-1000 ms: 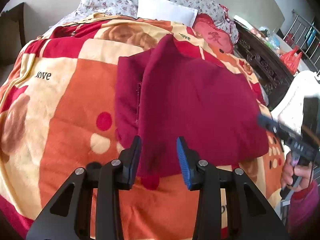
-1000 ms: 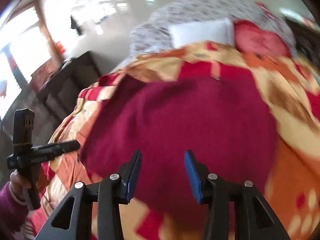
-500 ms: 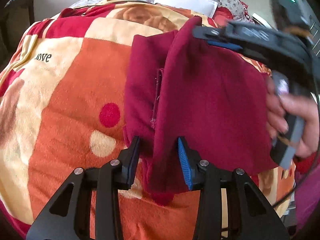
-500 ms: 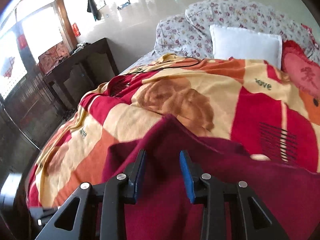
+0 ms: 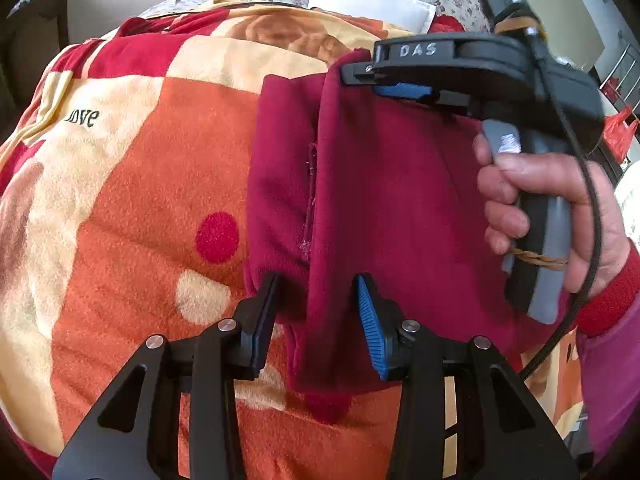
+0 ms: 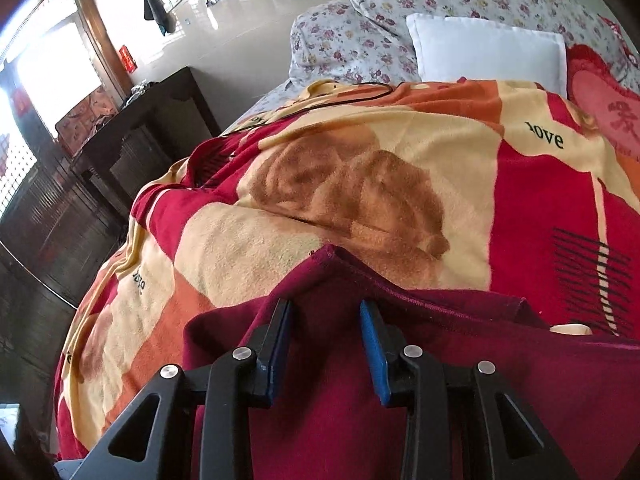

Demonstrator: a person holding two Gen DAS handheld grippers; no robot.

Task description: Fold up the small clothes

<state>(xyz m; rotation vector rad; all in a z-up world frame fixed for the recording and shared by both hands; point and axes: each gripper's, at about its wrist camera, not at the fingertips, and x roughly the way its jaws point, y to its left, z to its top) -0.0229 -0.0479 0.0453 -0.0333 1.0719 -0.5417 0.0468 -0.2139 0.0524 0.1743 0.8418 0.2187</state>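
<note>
Maroon garment (image 5: 392,200) lies on my orange and cream blanket (image 5: 132,208), filling the centre and right of the left wrist frame, with one side already folded over along a vertical edge. What has changed most is my right gripper (image 5: 400,84): a second ago it hovered off at the right edge of that frame, and now it reaches in at the upper middle, over the garment's far corner. In its own view the right gripper (image 6: 326,344) has gone from blurred travel to a steady look at that raised corner, sitting between its fingers. Its jaws narrowed earlier in that second and now stand partly open; I cannot tell whether the pads press the cloth. My left gripper (image 5: 316,312) has dropped closer, straddling the near hem at lower centre, jaws partly open, cloth between them but not pinched. I judge both ends are now lined up for the next fold.
</note>
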